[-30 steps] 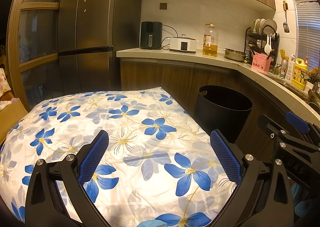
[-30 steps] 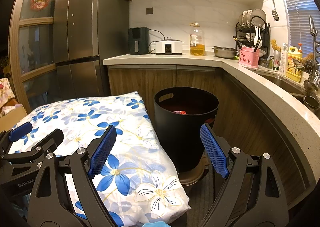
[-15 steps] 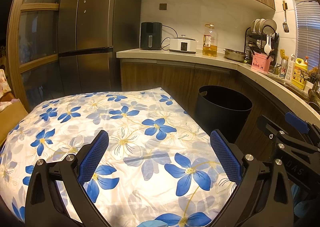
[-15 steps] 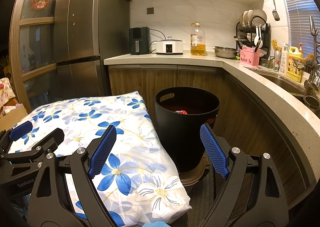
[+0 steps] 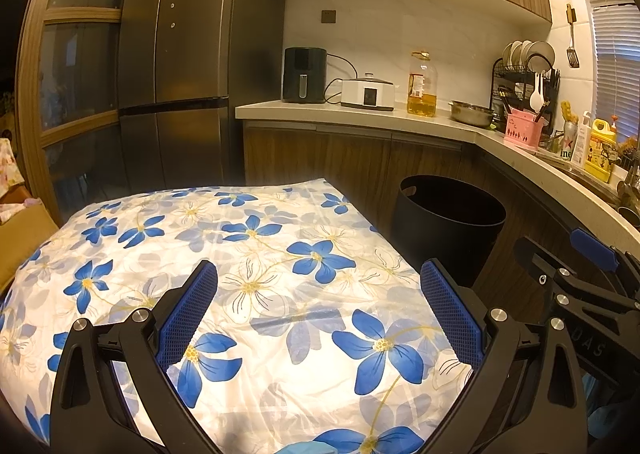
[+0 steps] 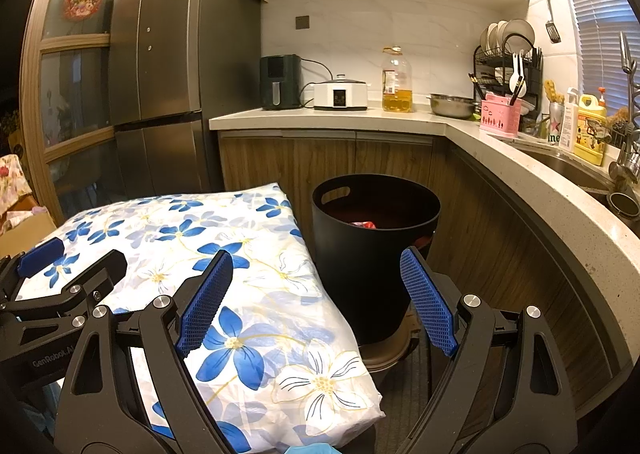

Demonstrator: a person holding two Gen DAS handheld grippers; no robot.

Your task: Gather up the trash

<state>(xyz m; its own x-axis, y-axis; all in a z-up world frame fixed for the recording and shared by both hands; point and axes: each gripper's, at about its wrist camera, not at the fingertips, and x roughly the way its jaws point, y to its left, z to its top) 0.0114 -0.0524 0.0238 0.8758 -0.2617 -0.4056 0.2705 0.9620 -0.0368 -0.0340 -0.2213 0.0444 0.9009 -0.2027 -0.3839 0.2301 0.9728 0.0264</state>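
A black round trash bin [image 6: 374, 250] stands on the floor by the curved counter, with red and white trash [image 6: 362, 223] inside. It also shows in the left wrist view [image 5: 448, 230]. My left gripper [image 5: 318, 304] is open and empty above the table with the blue flower cloth [image 5: 240, 254]. My right gripper [image 6: 316, 296] is open and empty, over the table's right edge, just short of the bin. No loose trash shows on the cloth [image 6: 240, 294].
A curved kitchen counter [image 6: 520, 157] runs behind and to the right, with an air fryer [image 6: 280, 81], cooker, oil bottle [image 6: 396, 79], dish rack and sink. A tall fridge [image 6: 176, 65] stands at the back left. A cardboard box [image 5: 24, 230] is left of the table.
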